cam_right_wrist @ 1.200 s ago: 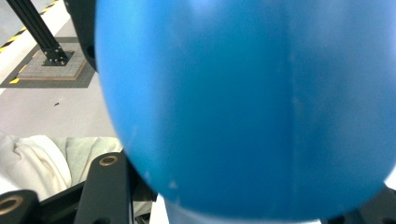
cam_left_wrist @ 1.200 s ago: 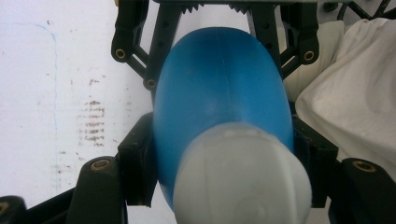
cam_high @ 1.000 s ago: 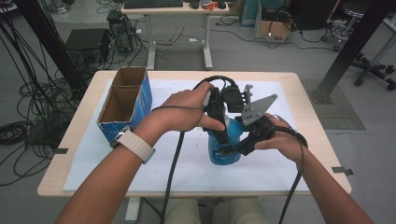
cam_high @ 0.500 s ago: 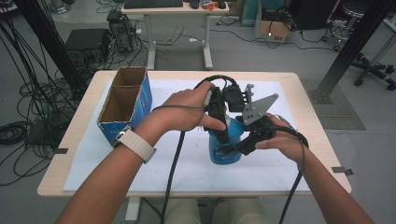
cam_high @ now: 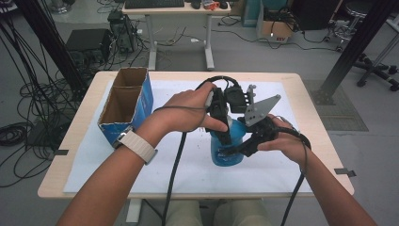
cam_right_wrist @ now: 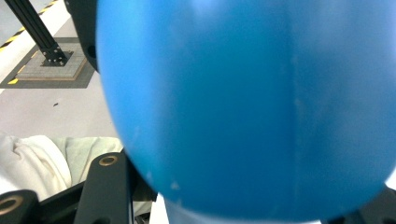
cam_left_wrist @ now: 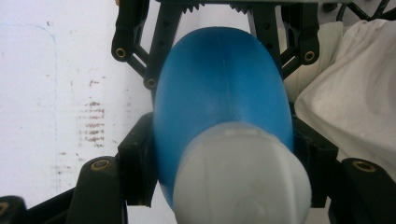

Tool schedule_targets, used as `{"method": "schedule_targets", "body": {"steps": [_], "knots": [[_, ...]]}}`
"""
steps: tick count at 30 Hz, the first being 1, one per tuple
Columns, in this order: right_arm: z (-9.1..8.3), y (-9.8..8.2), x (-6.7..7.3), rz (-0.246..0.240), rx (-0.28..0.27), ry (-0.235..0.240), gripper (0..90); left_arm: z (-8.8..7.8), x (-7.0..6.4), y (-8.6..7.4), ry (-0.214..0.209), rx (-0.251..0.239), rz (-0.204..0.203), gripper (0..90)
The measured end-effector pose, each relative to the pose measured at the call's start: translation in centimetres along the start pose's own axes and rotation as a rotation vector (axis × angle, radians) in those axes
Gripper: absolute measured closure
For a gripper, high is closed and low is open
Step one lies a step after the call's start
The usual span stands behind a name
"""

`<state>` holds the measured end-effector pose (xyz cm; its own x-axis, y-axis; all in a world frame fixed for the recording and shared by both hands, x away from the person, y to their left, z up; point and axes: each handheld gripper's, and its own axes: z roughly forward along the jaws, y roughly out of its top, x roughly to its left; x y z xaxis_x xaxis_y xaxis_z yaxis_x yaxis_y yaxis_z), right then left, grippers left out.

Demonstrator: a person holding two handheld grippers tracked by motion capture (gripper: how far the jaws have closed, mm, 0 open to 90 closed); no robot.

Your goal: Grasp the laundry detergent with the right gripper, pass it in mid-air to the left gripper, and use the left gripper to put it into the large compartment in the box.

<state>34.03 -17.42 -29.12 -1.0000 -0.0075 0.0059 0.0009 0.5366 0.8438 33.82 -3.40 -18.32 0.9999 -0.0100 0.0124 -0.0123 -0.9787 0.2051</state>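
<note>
A blue plastic bottle (cam_high: 225, 151) with a white cap (cam_left_wrist: 243, 179) stands on the white sheet at the table's middle right, and both grippers hold it. My left gripper (cam_high: 221, 128) comes down from above and is shut on the bottle (cam_left_wrist: 219, 93) just below the cap; its black jaws press on both sides. My right gripper (cam_high: 236, 149) reaches in from the right and is shut on the bottle's body. In the left gripper view the right gripper (cam_left_wrist: 217, 74) clamps the body farther down. The blue wall (cam_right_wrist: 252, 102) sits right against the right gripper's camera.
An open cardboard box (cam_high: 123, 102) with blue sides stands at the table's left. A white sheet (cam_high: 188, 174) with small brown stains covers the tabletop. Pale fabric (cam_left_wrist: 355, 107) lies beside the bottle in the gripper views. Cables trail from both grippers toward the front edge.
</note>
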Motion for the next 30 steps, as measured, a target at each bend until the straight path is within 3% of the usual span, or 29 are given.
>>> {"method": "schedule_targets", "body": {"steps": [30], "knots": [[0.06,-0.11,-0.05,0.007,-0.017,0.002,41.9,-0.09,0.09,0.1,-0.002,0.007,0.009,37.4]]}}
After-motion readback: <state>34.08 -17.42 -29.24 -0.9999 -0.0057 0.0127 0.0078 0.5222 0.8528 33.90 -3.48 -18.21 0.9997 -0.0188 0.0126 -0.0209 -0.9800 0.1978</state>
